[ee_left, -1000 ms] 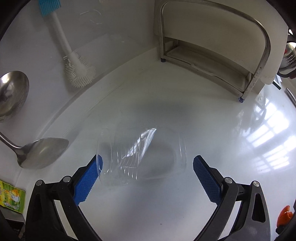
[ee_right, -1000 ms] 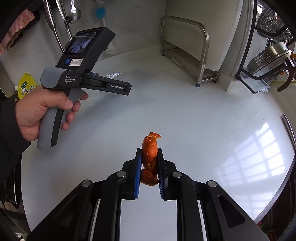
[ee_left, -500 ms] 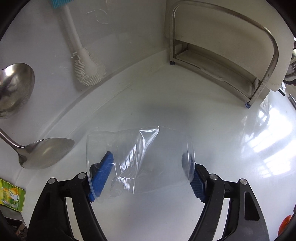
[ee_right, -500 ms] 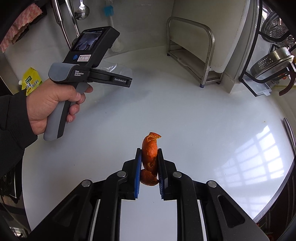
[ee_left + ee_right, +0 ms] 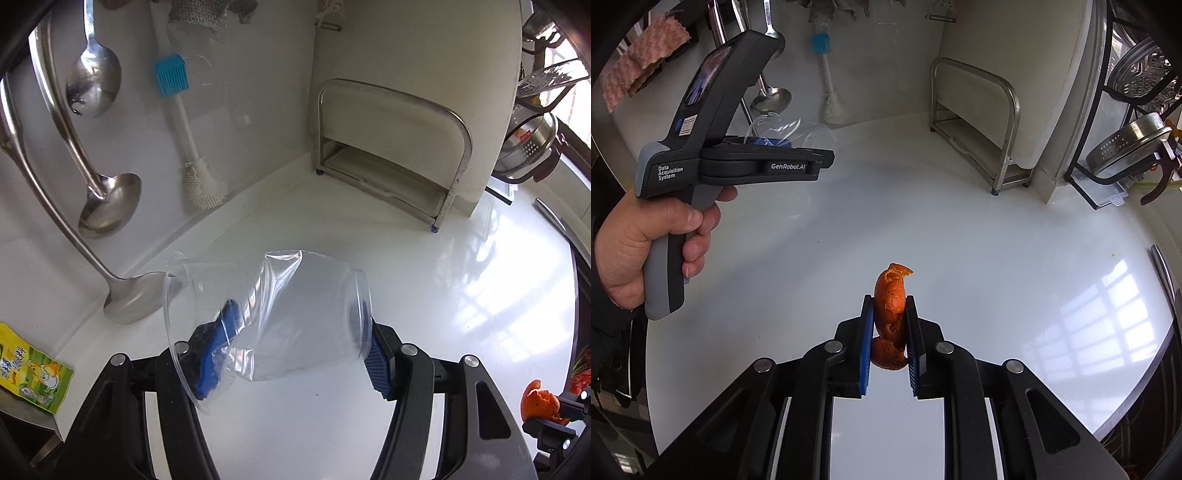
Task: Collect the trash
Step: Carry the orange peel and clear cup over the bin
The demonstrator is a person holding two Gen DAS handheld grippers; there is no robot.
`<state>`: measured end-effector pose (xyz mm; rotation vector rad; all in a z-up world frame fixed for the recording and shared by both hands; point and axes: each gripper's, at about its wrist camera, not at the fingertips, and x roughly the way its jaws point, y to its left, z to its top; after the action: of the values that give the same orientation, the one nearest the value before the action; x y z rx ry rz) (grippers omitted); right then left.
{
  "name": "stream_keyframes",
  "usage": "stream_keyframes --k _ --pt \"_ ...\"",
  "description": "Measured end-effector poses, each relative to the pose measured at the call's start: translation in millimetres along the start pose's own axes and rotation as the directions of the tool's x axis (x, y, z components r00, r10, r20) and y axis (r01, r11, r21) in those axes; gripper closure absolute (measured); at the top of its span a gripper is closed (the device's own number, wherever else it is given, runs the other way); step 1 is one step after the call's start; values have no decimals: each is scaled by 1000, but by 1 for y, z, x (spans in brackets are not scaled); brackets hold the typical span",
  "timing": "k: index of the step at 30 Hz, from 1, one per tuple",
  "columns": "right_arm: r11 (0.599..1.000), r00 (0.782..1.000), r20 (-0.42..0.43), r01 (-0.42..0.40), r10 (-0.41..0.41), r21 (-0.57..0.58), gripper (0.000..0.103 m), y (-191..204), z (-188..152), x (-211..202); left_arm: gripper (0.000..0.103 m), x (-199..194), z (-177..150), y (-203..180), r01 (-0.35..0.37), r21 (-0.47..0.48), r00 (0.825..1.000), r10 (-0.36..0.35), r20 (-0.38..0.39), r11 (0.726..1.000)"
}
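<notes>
At the left of your right wrist view, the left gripper (image 5: 768, 142) you hold carries two white prints: "Data Acquisition System" on its grey shoulder, and "GenRobot.AI" on the black arm beside it. A small white label below its screen is too small to read. In the lower left of your left wrist view, the yellow-green packet (image 5: 27, 367) shows characters too blurred to read.
</notes>
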<state>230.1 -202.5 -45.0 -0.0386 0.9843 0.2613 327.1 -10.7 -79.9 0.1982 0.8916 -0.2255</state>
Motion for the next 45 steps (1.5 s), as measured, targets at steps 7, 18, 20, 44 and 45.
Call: stream_keyframes --k 7,18,20,44,45 --pt "1000 1000 10 -14 13 4 88 2 -11 -12 42 -48 -28 -5 -8 8 1000 8 31 1000" --pt "1000 999 28 -31 31 -3 88 9 -42 -43 42 -122 -85 -26 18 -3 998 -17 58 1000" --pt "999 999 29 -34 34 -6 88 10 -50 -51 42 -134 -95 -31 21 -6 998 -20 63 1000" --pt "997 997 4 -72 72 -20 88 1 -186 -140 42 -229 -199 -123 75 20 996 -76 44 997" --pt "997 997 1 -72 72 -16 88 0 -193 -143 42 -230 -204 -128 82 22 996 -83 38 996"
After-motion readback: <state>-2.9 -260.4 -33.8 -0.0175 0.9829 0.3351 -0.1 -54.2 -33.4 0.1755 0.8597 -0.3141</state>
